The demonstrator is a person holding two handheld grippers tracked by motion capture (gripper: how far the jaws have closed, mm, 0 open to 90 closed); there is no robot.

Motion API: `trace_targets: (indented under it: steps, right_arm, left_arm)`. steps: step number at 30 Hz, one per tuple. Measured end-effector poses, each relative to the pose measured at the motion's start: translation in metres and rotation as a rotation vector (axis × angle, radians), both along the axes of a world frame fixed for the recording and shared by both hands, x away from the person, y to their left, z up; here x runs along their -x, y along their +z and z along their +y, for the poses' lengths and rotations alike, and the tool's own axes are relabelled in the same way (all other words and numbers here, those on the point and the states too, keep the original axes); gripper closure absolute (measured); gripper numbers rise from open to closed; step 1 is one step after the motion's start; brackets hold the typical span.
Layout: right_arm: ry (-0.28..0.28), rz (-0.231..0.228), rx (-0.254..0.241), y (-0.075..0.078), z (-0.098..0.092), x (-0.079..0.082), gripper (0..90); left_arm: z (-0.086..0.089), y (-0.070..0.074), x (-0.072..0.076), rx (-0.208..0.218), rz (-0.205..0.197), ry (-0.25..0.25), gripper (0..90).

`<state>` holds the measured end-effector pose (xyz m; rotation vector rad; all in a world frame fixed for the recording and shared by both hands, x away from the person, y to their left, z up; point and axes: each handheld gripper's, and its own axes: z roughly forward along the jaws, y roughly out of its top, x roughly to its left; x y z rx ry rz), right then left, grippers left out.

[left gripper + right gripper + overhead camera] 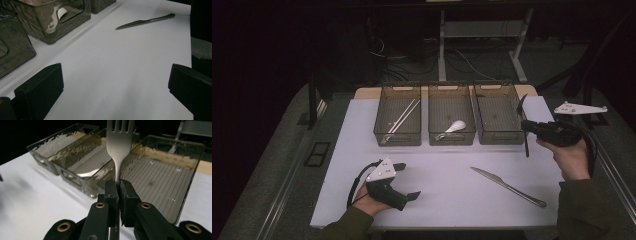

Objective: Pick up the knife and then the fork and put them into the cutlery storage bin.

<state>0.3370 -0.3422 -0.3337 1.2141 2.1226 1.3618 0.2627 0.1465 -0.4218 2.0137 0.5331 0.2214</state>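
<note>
1 knife [508,186], 1 fork [119,143], 3 bins [451,121]

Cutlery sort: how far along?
Done: chopsticks in the left bin, spoon in the middle bin. In hand: fork, clamped in the right gripper beside the right bin. Left: knife on the table; left gripper open.

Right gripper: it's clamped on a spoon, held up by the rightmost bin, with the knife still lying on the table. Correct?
Not quite. The right gripper is shut on a fork, not a spoon; the right gripper view shows its tines. It is beside the rightmost bin, and the knife lies on the table.
</note>
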Motion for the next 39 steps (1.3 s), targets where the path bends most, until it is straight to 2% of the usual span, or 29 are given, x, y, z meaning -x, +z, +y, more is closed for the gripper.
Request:
trace_targets:
  steps: [11,24,28,32,36,39]
  right_arm:
    - [-0.031,-0.034,0.034,0.022,0.011,-0.027,85.1]
    - [-0.082,-0.032,0.065,0.025,0.017,-0.074,85.1]
    - [-0.101,-0.022,0.085,0.021,0.017,-0.087,85.1]
    - [-0.12,0.011,0.107,0.01,0.015,-0.099,85.1]
    - [-0.126,0.046,0.153,-0.001,0.017,-0.106,85.1]
    - [-0.133,0.065,0.16,-0.007,0.016,-0.109,85.1]
  left_arm:
    - [0.0,0.0,0.001,0.003,0.0,0.001,0.0]
    - [0.0,0.002,0.001,0.009,-0.006,0.004,0.0]
    - [0.001,0.002,0.001,0.012,-0.005,0.008,0.0]
    - [0.002,0.002,0.001,0.015,-0.006,0.007,0.0]
    - [0.002,0.002,0.001,0.019,-0.004,0.008,0.0]
    - [0.002,0.002,0.001,0.021,-0.005,0.007,0.0]
